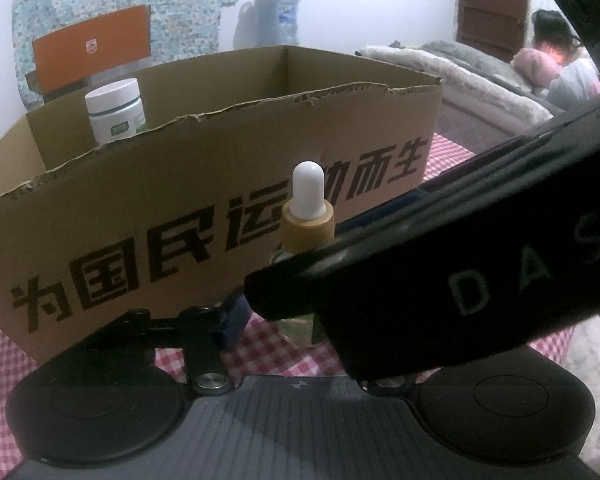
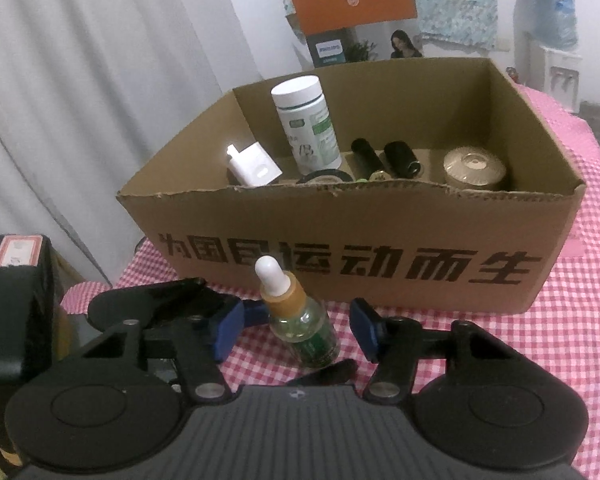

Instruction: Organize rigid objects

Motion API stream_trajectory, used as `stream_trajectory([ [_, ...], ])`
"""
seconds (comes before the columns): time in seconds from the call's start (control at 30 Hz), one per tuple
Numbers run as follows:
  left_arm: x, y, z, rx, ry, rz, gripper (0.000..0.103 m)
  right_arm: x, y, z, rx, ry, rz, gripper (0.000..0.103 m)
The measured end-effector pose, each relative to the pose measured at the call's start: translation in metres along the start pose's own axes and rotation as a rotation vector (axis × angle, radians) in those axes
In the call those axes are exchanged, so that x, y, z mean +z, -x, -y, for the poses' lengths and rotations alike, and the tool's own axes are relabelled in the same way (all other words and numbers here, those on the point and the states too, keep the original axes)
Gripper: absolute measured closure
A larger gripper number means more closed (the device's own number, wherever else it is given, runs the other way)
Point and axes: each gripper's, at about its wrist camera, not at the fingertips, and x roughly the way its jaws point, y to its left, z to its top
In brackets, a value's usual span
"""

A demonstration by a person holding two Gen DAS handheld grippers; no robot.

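Note:
A small glass dropper bottle [image 2: 304, 320] with a white bulb and tan collar stands upright on the cloth, just in front of the cardboard box [image 2: 340, 240]. My right gripper [image 2: 296, 328] is open around it, with cloth showing between each blue pad and the glass. My left gripper [image 1: 296, 320] comes at the same bottle [image 1: 306, 224] from the side. Its left pad [image 1: 232, 320] stands apart from the glass. Its right finger is hidden under the right gripper's black body [image 1: 460, 272]. In the right wrist view, the left gripper's finger [image 2: 160, 300] reaches toward the bottle.
The box holds a white jar [image 2: 304, 120], a white plastic piece [image 2: 252, 164], two black cylinders [image 2: 366, 156], a tape ring [image 2: 324, 178] and a gold round lid [image 2: 474, 168]. A pink checked cloth [image 2: 580, 320] covers the table. A person [image 1: 560, 68] lies on a bed behind.

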Motion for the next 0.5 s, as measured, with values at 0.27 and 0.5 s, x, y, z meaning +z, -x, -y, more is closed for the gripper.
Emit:
stream_trajectory([
  [0.27, 0.0027, -0.0009, -0.0012, -0.006, 0.012, 0.003, 0.067, 0.0020, -0.0063, 0.0007, 0.003, 0.010, -0.026, 0.059],
  [0.5, 0.0058, -0.0013, -0.0019, -0.011, 0.019, 0.003, 0.070, 0.0027, -0.0084, 0.0022, 0.007, 0.007, -0.030, 0.064],
])
